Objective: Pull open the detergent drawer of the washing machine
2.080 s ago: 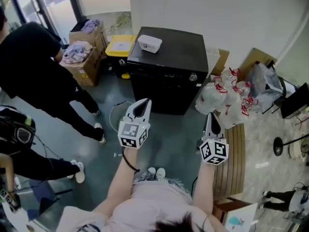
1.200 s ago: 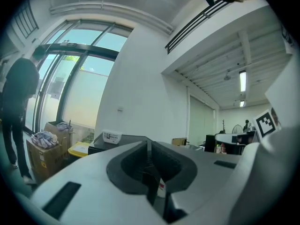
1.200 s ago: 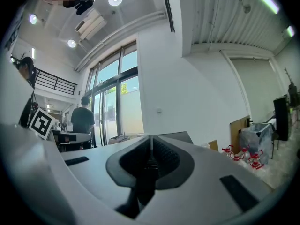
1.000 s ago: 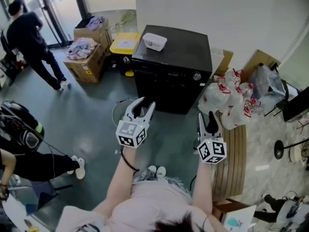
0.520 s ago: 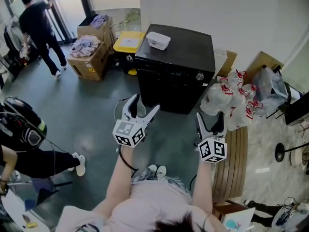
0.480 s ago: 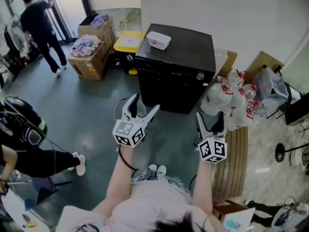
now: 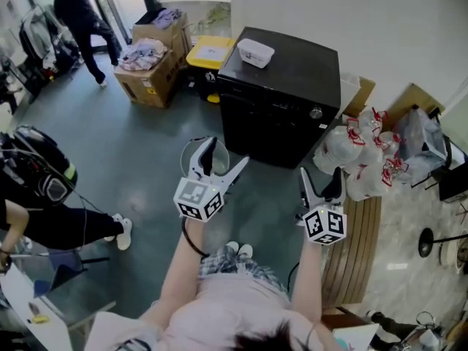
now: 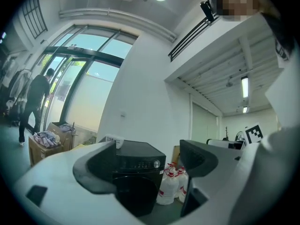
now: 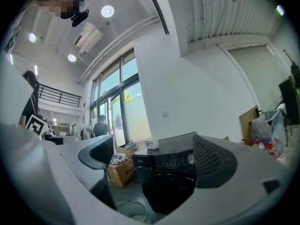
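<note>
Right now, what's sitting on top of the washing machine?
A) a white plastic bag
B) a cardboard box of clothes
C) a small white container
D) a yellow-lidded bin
C: the head view shows a small white container resting on the black washing machine, toward the rear of its top. The yellow-lidded bin and the cardboard boxes stand on the floor beside it.

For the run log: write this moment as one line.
stage: not started | left tool: open, empty | right tool: open, empty | washing machine: ahead, untouched
</note>
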A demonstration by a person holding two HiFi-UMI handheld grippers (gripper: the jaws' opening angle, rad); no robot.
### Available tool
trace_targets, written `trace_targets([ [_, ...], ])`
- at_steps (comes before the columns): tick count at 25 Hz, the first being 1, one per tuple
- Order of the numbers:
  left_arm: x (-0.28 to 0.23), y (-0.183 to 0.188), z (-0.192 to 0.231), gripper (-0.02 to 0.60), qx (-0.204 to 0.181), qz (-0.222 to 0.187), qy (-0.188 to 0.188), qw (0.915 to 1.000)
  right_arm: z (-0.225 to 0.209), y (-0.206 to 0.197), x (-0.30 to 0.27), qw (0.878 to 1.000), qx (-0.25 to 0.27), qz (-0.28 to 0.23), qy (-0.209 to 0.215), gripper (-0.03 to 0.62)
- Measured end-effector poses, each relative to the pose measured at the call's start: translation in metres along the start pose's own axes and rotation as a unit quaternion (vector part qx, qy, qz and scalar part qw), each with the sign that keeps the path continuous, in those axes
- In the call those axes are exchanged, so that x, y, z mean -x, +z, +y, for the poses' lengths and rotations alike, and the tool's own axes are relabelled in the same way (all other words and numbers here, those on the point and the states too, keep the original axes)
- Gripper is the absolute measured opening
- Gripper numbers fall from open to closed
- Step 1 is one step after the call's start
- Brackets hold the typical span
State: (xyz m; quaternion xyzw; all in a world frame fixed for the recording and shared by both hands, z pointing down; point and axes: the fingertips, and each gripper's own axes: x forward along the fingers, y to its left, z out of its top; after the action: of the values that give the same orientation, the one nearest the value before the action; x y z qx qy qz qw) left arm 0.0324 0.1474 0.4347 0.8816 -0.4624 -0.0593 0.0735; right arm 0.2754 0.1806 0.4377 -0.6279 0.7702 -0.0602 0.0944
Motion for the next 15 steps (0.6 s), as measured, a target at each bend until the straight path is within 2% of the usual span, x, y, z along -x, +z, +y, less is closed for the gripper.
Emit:
trace_targets([
  [6, 0.002, -0.004, 0.016, 0.405, 0.008, -0.008, 0.028, 0.9996, 0.002, -0.011, -0.017, 1.000, -0.003, 0.010, 0.024, 0.517],
  [15, -0.014, -0.013, 0.041, 0.405, 0.003, 0.007, 0.044, 0.9990, 0.021, -0.023, -0.064, 0.998, 0.003, 0.031, 0.062, 0.517],
])
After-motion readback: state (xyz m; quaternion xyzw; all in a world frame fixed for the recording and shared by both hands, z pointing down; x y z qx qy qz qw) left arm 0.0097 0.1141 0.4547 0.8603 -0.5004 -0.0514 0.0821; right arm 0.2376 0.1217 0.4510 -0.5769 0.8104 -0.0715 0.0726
